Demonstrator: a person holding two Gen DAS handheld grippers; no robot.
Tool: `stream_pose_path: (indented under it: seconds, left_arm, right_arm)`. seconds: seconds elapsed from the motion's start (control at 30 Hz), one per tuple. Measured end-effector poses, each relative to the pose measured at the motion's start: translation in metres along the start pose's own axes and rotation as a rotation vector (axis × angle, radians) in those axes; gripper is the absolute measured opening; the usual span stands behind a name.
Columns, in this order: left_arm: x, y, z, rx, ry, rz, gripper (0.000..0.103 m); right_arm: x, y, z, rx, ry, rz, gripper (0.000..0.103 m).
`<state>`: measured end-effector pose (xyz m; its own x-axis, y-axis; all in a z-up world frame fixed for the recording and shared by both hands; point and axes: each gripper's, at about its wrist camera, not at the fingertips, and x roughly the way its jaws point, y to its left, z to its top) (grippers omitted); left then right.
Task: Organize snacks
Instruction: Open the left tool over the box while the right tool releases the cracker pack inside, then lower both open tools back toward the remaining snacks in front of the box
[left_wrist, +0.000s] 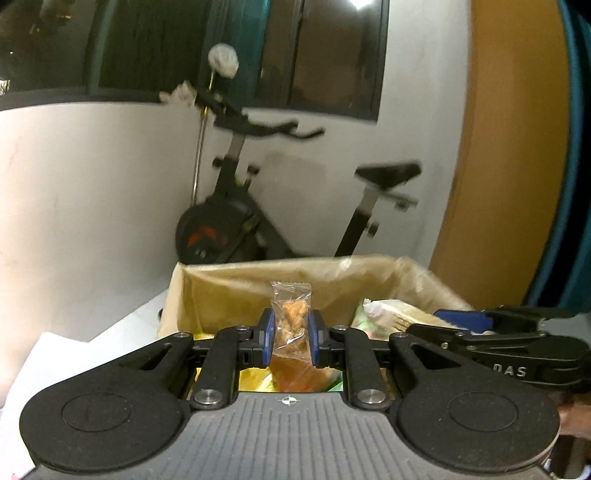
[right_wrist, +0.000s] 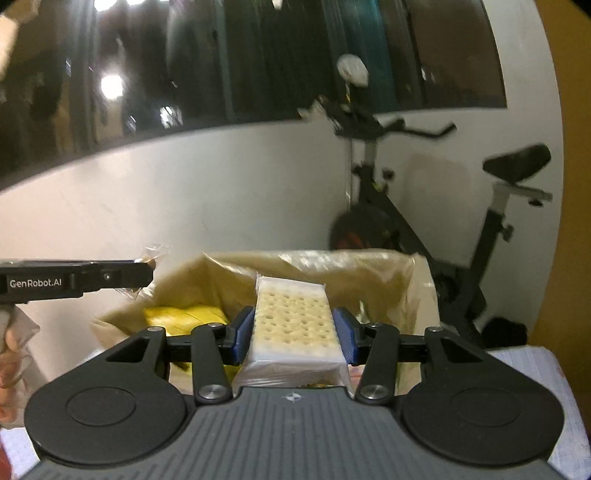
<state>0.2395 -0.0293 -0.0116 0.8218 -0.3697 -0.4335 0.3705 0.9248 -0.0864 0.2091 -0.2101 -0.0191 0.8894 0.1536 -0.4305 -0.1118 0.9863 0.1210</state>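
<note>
My left gripper (left_wrist: 290, 334) is shut on a small clear packet of orange-brown snack (left_wrist: 291, 321), held upright in front of the paper-lined box (left_wrist: 229, 284). In the right wrist view my right gripper (right_wrist: 293, 332) is shut on a wrapped pack of pale crackers (right_wrist: 293, 321), also above the box (right_wrist: 369, 273). Yellow packets (right_wrist: 184, 317) lie inside the box at the left. The right gripper (left_wrist: 461, 318) shows side-on at the right of the left wrist view, with pale wrapped snacks (left_wrist: 384, 314) in the box beside it. The left gripper (right_wrist: 146, 273) shows at the left edge of the right wrist view.
An exercise bike (left_wrist: 258, 221) stands behind the box against the white wall. A white table surface (left_wrist: 55, 354) lies under the box. An orange door (left_wrist: 509, 147) is at the right. A hand (right_wrist: 11, 350) grips the left tool's handle.
</note>
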Motion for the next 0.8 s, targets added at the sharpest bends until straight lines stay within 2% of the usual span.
stream_pose_path:
  seconds: [0.07,0.1,0.13,0.2,0.27,0.4,0.57,0.73,0.8]
  left_arm:
    - [0.016,0.002,0.001,0.005,0.033,0.024,0.025]
    - [0.010,0.008,-0.002,0.005,0.045,0.023,0.034]
    - [0.012,0.010,-0.004,0.000,0.053,0.025,0.047]
    - [0.005,0.017,-0.010,-0.002,0.040,0.012,0.061]
    - [0.001,0.020,-0.012,0.008,0.031,0.008,0.062]
    - [-0.017,0.027,-0.014,0.016,0.015,-0.022,0.062]
    - [-0.044,0.037,-0.017,0.060,-0.024,-0.033,0.062]
    - [-0.071,0.060,-0.029,0.028,-0.010,-0.036,0.062]
    - [-0.081,0.070,-0.037,0.015,0.001,-0.015,0.062]
  right_arm:
    - [0.009,0.003,-0.002,0.004,0.041,-0.012,0.049]
    - [0.012,0.004,-0.003,-0.002,0.056,-0.022,0.050]
    - [0.013,0.006,-0.004,-0.011,0.065,-0.033,0.051]
    - [0.013,0.007,-0.007,-0.019,0.067,-0.046,0.053]
    - [0.009,0.005,-0.009,-0.015,0.065,-0.028,0.066]
    - [0.001,-0.001,-0.010,-0.002,0.065,-0.018,0.068]
    - [-0.024,-0.003,-0.011,0.060,0.013,0.026,0.081]
    - [-0.058,0.001,-0.019,0.105,-0.055,0.020,0.092]
    - [-0.068,0.001,-0.023,0.117,-0.073,0.037,0.094]
